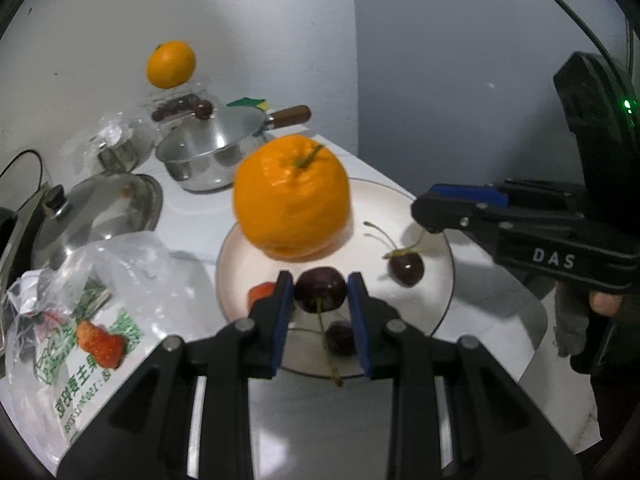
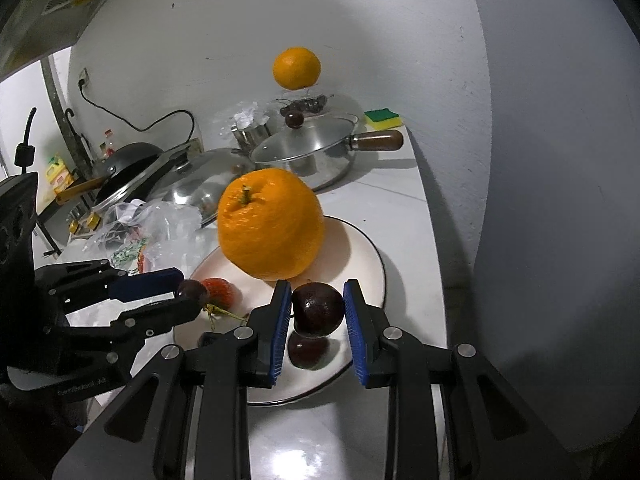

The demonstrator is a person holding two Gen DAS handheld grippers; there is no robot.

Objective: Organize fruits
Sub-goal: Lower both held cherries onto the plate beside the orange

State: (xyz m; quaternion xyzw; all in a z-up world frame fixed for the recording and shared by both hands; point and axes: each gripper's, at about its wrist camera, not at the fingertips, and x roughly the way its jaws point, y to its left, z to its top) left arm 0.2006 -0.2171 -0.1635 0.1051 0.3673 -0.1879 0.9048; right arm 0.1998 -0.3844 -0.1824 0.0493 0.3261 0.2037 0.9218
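A white plate (image 1: pixel 434 300) (image 2: pixel 362 254) holds a big orange (image 1: pixel 292 196) (image 2: pixel 272 222), a strawberry (image 1: pixel 262 294) (image 2: pixel 218 290) and loose dark cherries (image 1: pixel 406 268) (image 2: pixel 308 350). My left gripper (image 1: pixel 320 280) (image 2: pixel 188 288) is shut on a dark cherry (image 1: pixel 320 290) just above the plate's near side. My right gripper (image 2: pixel 318 286) (image 1: pixel 420 208) is shut on another dark cherry (image 2: pixel 318 308), hanging over a loose one. A second orange (image 1: pixel 171 64) (image 2: pixel 297 68) rests on a clear container of cherries (image 1: pixel 180 106) at the back.
A steel pan with glass lid and wooden handle (image 1: pixel 212 156) (image 2: pixel 308 152) stands behind the plate. A domed steel lid (image 1: pixel 100 212) and a printed plastic bag (image 1: pixel 80 320) lie left. A sponge (image 2: pixel 383 118) sits by the wall, a black wok (image 2: pixel 132 164) far left.
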